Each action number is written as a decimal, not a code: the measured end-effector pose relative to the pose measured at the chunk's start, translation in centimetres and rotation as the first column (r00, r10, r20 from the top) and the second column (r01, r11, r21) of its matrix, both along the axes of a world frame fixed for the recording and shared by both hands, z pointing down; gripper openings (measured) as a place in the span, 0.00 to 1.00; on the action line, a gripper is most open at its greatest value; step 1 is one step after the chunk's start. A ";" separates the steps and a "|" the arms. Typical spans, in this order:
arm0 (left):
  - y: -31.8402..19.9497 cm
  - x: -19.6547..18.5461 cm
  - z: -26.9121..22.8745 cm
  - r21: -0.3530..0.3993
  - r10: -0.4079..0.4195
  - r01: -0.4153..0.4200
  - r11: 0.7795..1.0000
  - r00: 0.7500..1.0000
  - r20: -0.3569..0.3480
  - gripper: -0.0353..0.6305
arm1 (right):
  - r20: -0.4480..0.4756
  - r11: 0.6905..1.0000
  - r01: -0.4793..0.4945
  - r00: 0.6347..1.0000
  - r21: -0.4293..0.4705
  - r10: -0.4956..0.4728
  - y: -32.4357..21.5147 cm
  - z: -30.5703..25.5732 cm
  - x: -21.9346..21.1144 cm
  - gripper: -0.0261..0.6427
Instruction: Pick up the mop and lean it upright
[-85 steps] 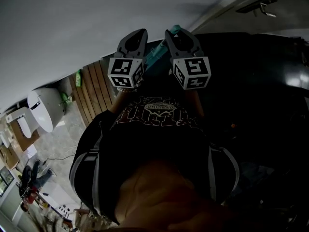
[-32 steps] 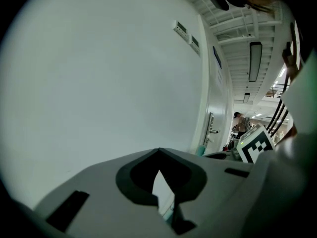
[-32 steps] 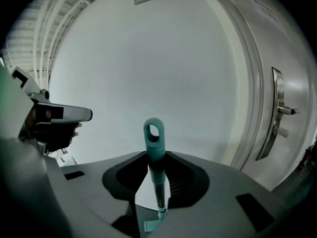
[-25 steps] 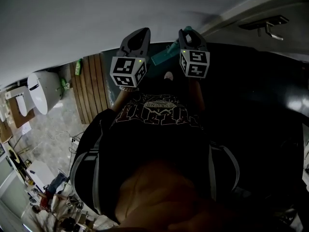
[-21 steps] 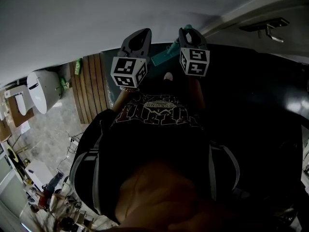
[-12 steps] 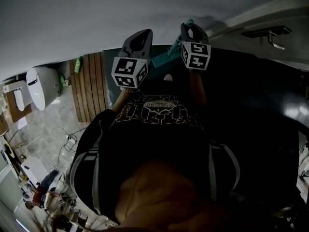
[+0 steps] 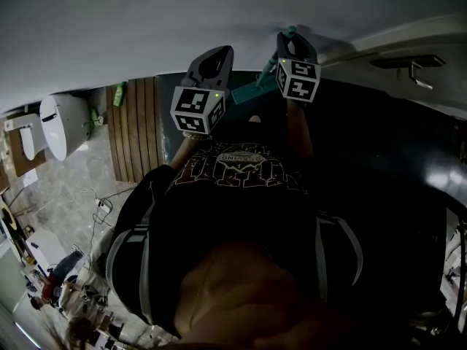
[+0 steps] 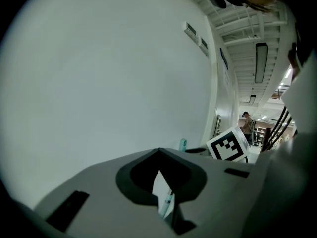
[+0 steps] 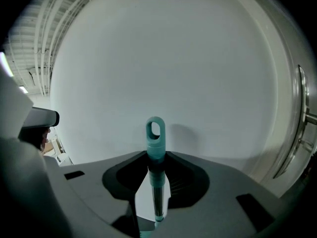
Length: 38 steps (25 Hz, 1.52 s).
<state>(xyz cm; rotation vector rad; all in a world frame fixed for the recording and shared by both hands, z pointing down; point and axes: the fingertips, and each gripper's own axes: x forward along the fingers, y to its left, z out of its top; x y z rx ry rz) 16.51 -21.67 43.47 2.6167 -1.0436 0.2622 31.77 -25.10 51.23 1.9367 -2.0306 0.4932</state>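
In the right gripper view the mop handle (image 9: 156,150), dark with a teal loop end, stands upright between the jaw tips, close to the white wall. My right gripper (image 9: 155,171) is shut on it. From the head view, the right gripper (image 7: 292,42) is raised near the wall with the handle's tip (image 7: 290,30) just past it. The teal mop head (image 7: 252,92) lies lower, between the two grippers. My left gripper (image 7: 217,55) hangs beside it, left of the mop. In the left gripper view its tips (image 8: 158,168) touch, with nothing held.
A white wall (image 7: 146,28) fills the far side. Wooden slats (image 7: 135,126) and a white toilet-like fixture (image 7: 57,126) lie to the left, over a tiled floor with cables. A metal door handle (image 7: 414,68) is at the upper right. A person (image 8: 246,125) stands far down the hall.
My right gripper has moved up and farther toward the wall, taking the mop handle with it. The left gripper has hardly moved. The head view has shifted slightly.
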 end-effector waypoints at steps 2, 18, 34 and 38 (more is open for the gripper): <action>-0.2 0.0 0.1 -0.002 -0.001 0.001 1.000 1.000 0.000 0.12 | -0.001 1.000 -0.004 1.000 -0.001 0.004 -0.4 0.1 0.0 0.22; -1.6 0.0 0.5 -0.021 0.018 -0.019 1.000 1.000 -0.015 0.12 | -0.016 0.999 -0.041 0.999 0.001 0.041 -0.9 0.2 -0.5 0.22; -0.8 1.6 0.2 -0.010 0.086 -0.086 0.996 0.996 -0.026 0.12 | 0.029 0.992 -0.103 0.994 0.068 0.101 2.2 -3.1 0.9 0.22; -0.6 2.3 0.0 -0.006 0.112 -0.112 0.994 0.993 -0.023 0.12 | 0.057 0.991 -0.093 0.995 0.094 0.087 3.3 -4.2 0.7 0.22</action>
